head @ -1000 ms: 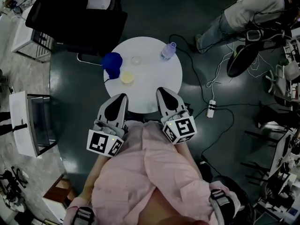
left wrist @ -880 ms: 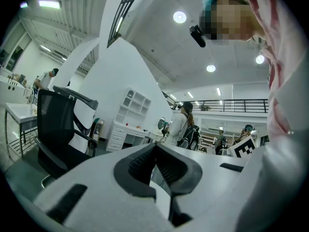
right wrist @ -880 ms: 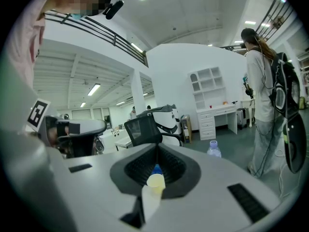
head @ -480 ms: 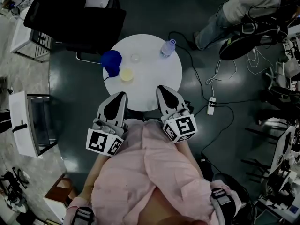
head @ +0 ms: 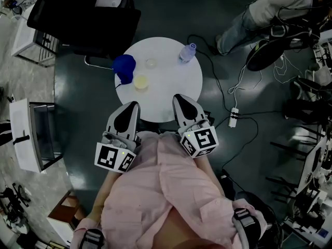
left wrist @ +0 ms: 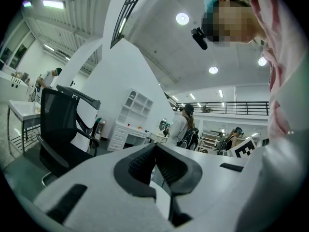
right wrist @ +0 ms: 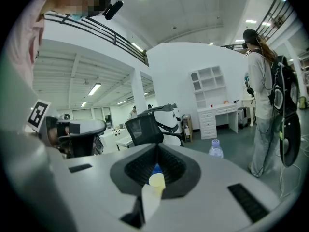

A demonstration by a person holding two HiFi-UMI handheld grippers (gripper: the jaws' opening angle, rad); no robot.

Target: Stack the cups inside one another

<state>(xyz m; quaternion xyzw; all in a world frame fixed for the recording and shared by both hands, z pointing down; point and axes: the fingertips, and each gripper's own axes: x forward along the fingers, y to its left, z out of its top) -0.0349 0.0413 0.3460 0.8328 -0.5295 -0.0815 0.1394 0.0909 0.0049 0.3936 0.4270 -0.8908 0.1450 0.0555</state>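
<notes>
near half of table (head: 174, 101) bare; blue cup (head: 124, 68), yellow cup (head: 140, 82) crowd left; bottle (head: 187, 53) far right

A round white table (head: 166, 82) stands on a dark floor (head: 78, 102) in the middle of the head view. A black chair (head: 83, 19) sits at the upper left. Round lights (left wrist: 182, 18) shine on the white ceiling (left wrist: 159, 47).

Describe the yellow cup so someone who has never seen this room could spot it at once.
Find the round white table on the dark floor. On its left half sit three cups; the yellow cup is the one nearest the person. Its pale yellow sets it apart from the larger blue cup at the table's left edge and the clear cup farther back.
</notes>
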